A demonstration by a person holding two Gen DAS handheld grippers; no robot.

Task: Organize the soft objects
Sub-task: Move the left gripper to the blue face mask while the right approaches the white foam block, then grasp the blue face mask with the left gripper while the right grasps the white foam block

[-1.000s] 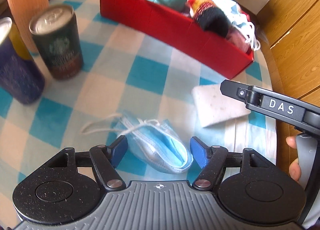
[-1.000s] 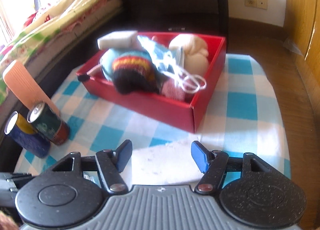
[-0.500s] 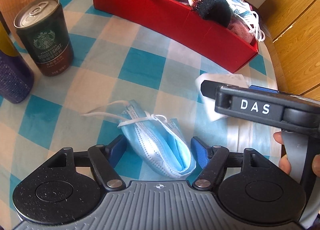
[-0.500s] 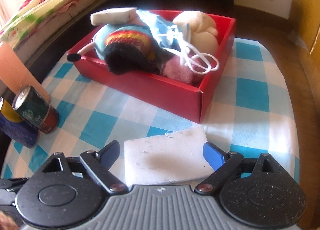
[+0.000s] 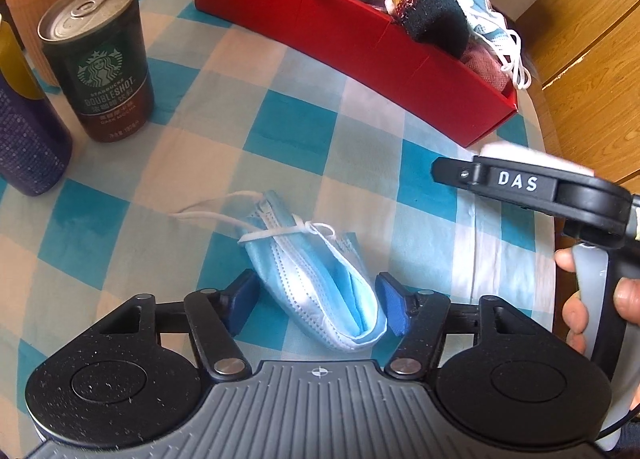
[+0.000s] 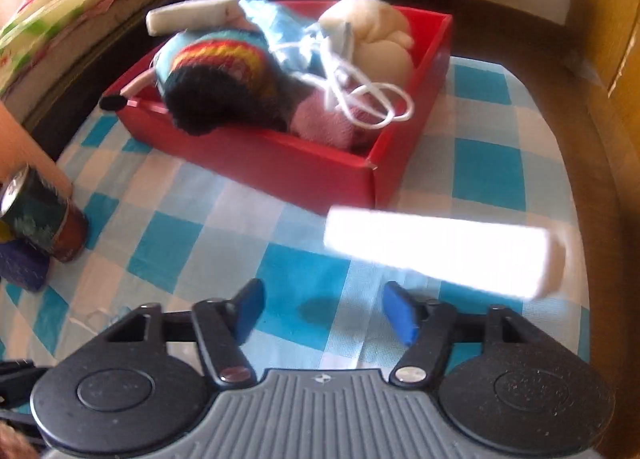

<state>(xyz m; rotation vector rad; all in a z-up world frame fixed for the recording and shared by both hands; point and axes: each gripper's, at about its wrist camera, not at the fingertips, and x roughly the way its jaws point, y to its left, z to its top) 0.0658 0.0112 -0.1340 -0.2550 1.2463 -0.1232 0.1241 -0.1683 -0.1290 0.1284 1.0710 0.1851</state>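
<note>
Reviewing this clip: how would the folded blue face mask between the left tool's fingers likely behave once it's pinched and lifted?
The face mask looks thin and pleated, so it would probably sag and squash under the left tool. Its loose ear loop trails on the checked cloth and may dangle or snag. Likely very light.

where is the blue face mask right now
In the left wrist view the blue face mask lies folded on the checked tablecloth, between the open fingers of the left gripper, nearer than the red box.
</note>
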